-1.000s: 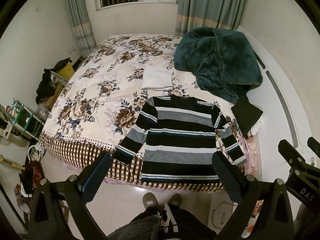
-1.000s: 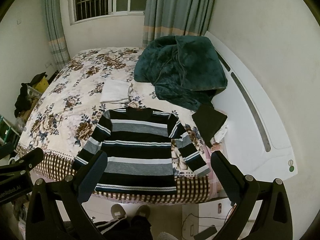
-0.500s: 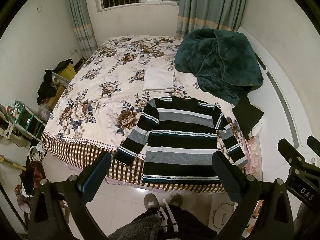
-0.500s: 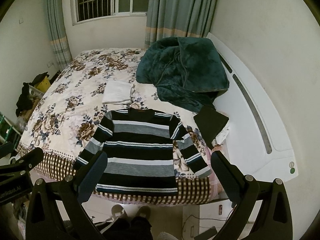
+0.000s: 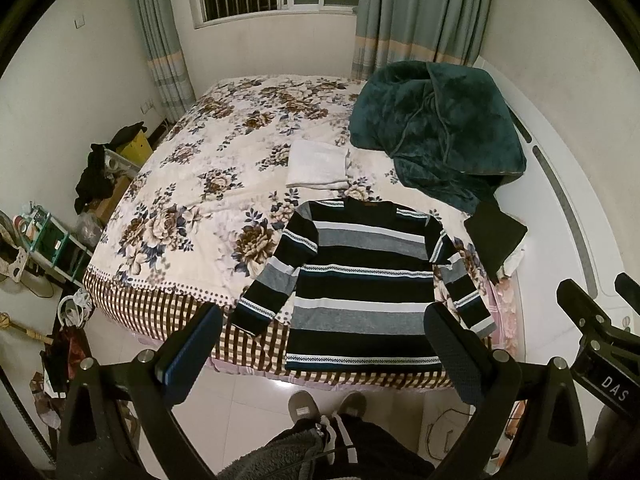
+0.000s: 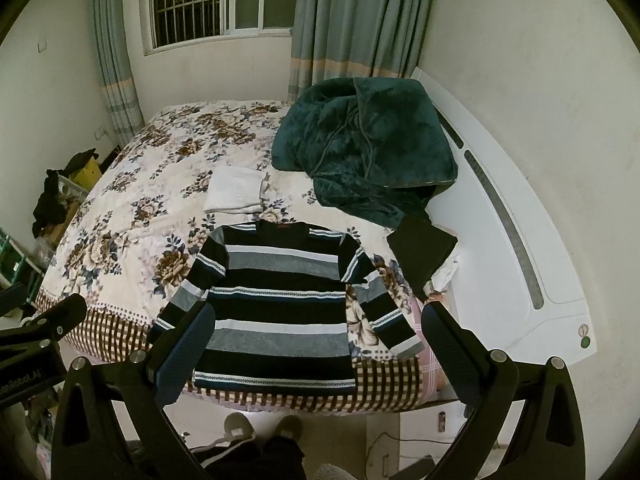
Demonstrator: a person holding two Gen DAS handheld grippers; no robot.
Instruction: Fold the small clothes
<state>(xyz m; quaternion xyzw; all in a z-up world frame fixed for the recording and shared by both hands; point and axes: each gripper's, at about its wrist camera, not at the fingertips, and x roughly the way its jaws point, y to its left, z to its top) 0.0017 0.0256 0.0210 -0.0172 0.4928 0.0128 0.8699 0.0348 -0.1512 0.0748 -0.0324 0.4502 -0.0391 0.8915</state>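
From the left wrist view the clutter on the floor past the bed's left side shows plainly, a green shelf rack and a heap of dark clothes on a box, while the right wrist view shows more of the white headboard running along the bed's right side, down to its end with a small round sticker. Each view also catches the other tool at its margin: the right gripper at the right edge of the left view, the left gripper at the left edge of the right one. One striped sweater lies flat on the bed, face up, against the near edge toward the near right corner, its hem hanging just over the checked border; bands of black, grey and white cross it, and both sleeves angle outward and down. Behind its collar sits one folded white cloth, and at the far right one crumpled teal blanket is piled against the headboard, with one folded black garment below it at the right edge. Both claws hang wide apart above the near edge, holding nothing. Two slippered feet stand on the tile below.
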